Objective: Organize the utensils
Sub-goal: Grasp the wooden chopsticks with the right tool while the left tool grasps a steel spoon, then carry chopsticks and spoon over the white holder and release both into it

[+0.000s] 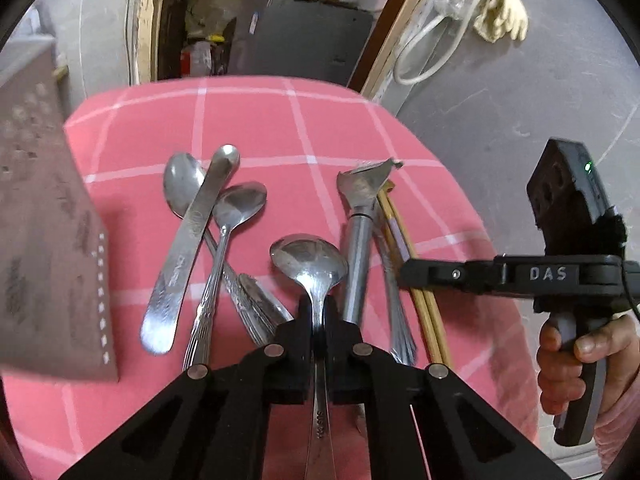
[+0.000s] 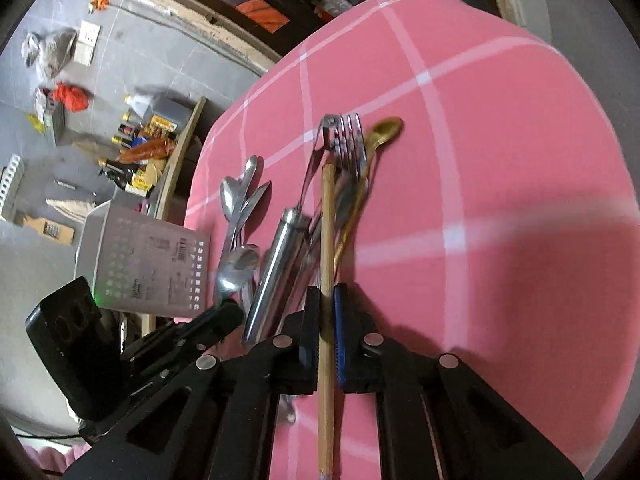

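Metal utensils lie on a pink checked cloth (image 1: 260, 120). My left gripper (image 1: 318, 312) is shut on the neck of a large steel spoon (image 1: 308, 262), whose bowl points away from me. Left of it lie a butter knife (image 1: 188, 252) and two more spoons (image 1: 236, 204). A steel peeler (image 1: 358, 240) lies just right of the held spoon. My right gripper (image 2: 328, 300) is shut on a wooden chopstick (image 2: 327, 240) that runs between its pads; it also shows from the side (image 1: 412, 274), gripping the chopsticks (image 1: 430, 320). Beyond it lie a fork (image 2: 352, 140) and a gold spoon (image 2: 384, 130).
A perforated grey utensil holder (image 1: 44, 220) stands at the cloth's left edge, also in the right wrist view (image 2: 148, 264). A hand (image 1: 580, 360) grips the right gripper's handle. Past the cloth are a concrete floor, a doorway and clutter. The cloth's right half (image 2: 520, 200) is bare.
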`<state>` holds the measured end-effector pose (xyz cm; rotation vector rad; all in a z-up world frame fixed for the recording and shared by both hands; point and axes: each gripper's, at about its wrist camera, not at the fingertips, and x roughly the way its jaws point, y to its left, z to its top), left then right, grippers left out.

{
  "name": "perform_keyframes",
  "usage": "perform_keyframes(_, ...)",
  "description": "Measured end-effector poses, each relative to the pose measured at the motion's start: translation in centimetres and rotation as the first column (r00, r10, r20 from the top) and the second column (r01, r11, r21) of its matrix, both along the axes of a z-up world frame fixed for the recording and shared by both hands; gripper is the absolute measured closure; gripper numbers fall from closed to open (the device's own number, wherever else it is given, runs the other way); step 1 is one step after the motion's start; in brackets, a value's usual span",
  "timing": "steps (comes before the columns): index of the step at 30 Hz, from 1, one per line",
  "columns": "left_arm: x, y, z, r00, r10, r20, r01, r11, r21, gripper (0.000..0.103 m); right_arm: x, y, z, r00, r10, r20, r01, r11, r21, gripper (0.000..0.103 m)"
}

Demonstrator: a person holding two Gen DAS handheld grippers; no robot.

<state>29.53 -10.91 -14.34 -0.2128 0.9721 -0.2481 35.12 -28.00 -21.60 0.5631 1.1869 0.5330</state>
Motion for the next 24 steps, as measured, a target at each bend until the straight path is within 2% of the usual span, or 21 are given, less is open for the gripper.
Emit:
perform_keyframes(6, -3.4, 0.7, 2.7, 0.997, 0.0, 0.075, 0.003, 0.999, -0.038, 0.098, -4.4, -1.5, 2.0, 0.992, -0.104, 0.07, 0.1, 0.993, 0.055, 0.097)
perform_keyframes(12, -6.4, 2.7, 7.1, 0.985, 0.01, 0.174, 0.011, 0.993, -0.121, 0.098, -7.4, -1.4, 7.7, 0.954, -0.177, 0.244, 0.164, 0.984, 0.072, 0.097)
perform_keyframes(15, -7.0, 4.1, 10.0, 0.974, 0.042, 0.224, -0.002, 0.984, -0.179, 0.098, -7.3, -0.1, 11.6, 0.918, -0.185, 0.351, 0.163, 0.982, 0.093, 0.097)
perform_keyframes(18, -7.3, 5.8, 13.2, 0.954, 0.081, 0.287, -0.023, 0.979, -0.201, 0.098, -6.9, 0.5, 15.0, 0.878, -0.179, 0.444, 0.141, 0.983, 0.116, 0.097)
perform_keyframes(21, -7.1, 8.1, 16.2, 0.923, 0.135, 0.36, -0.058, 0.975, -0.216, 0.098, -5.7, 2.8, 18.8, 0.82, -0.177, 0.544, 0.106, 0.982, 0.159, 0.097)
perform_keyframes(24, -6.5, 10.3, 18.3, 0.882, 0.197, 0.428, -0.117, 0.971, -0.207, 0.098, -4.9, 4.7, 21.6, 0.773, -0.192, 0.604, 0.077, 0.974, 0.211, 0.097)
